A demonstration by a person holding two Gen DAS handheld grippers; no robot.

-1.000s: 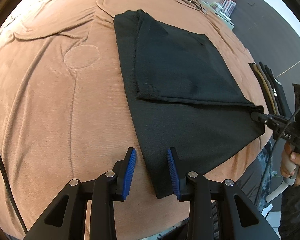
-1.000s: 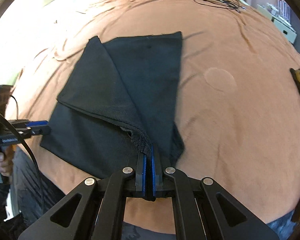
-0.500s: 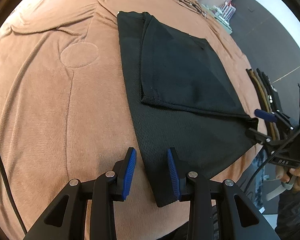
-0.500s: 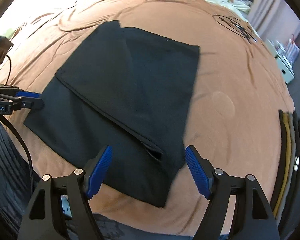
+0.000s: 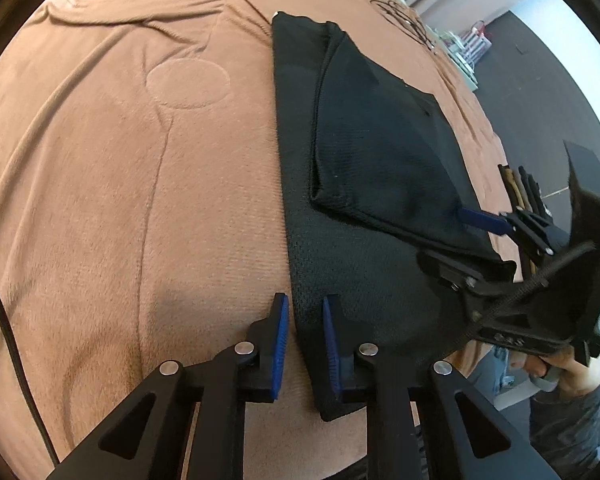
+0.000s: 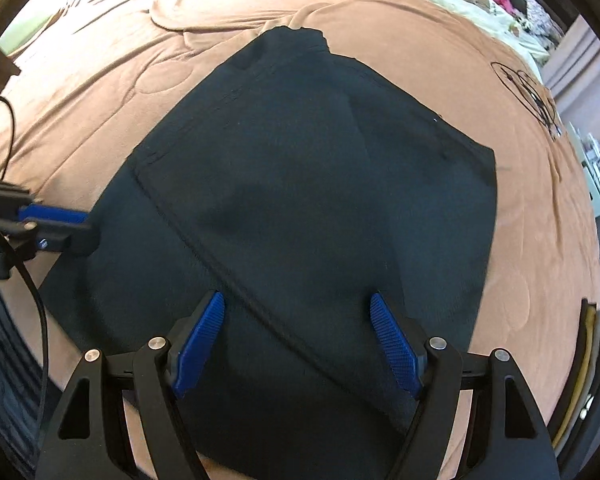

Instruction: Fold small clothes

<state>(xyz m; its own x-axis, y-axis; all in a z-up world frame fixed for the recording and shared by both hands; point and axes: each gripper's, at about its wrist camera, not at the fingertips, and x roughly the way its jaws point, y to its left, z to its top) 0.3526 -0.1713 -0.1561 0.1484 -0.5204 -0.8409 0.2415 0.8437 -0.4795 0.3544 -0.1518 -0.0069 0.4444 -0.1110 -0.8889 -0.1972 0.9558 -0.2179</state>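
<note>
My right gripper [image 6: 296,340], having released the folded flap, hovers wide open over the black garment [image 6: 300,200] while my left gripper [image 5: 305,340] closes on its edge.

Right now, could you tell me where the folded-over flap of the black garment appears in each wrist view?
Left wrist: the flap lies right of centre, its hem running toward the right gripper.
Right wrist: the flap fills the centre, above the open right gripper.
Shared landmark: the coiled black cable on the brown blanket.
</note>
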